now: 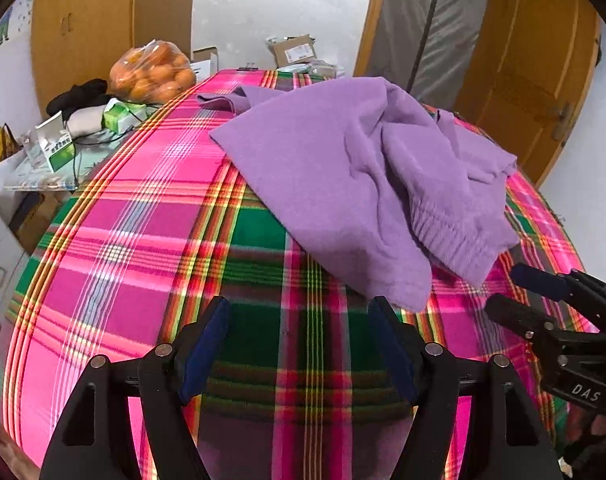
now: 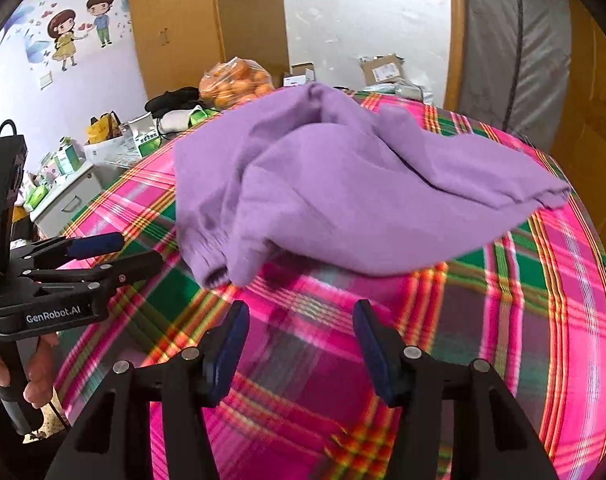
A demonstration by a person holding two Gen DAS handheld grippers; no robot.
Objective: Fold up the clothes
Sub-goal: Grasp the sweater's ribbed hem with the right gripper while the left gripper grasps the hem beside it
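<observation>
A purple fleece garment (image 1: 343, 176) lies crumpled on the pink and green plaid cloth (image 1: 151, 240) that covers the table; its ribbed cuff (image 1: 451, 232) points toward me. My left gripper (image 1: 301, 308) hovers open just short of the garment's near edge, nothing between its fingers. My right gripper (image 2: 301, 316) is open too, above bare plaid in front of the garment (image 2: 343, 184). The right gripper (image 1: 507, 292) shows at the right edge of the left wrist view. The left gripper (image 2: 141, 250) appears at the left of the right wrist view, held by a hand (image 2: 39, 376).
A bag of oranges (image 1: 153, 74) sits at the table's far left corner beside dark and white clothing (image 1: 83, 104) and small boxes (image 1: 55, 144). Cardboard packages (image 1: 295, 52) lie at the far edge. A wooden door (image 1: 523, 80) stands at the right, a wardrobe (image 2: 207, 20) behind.
</observation>
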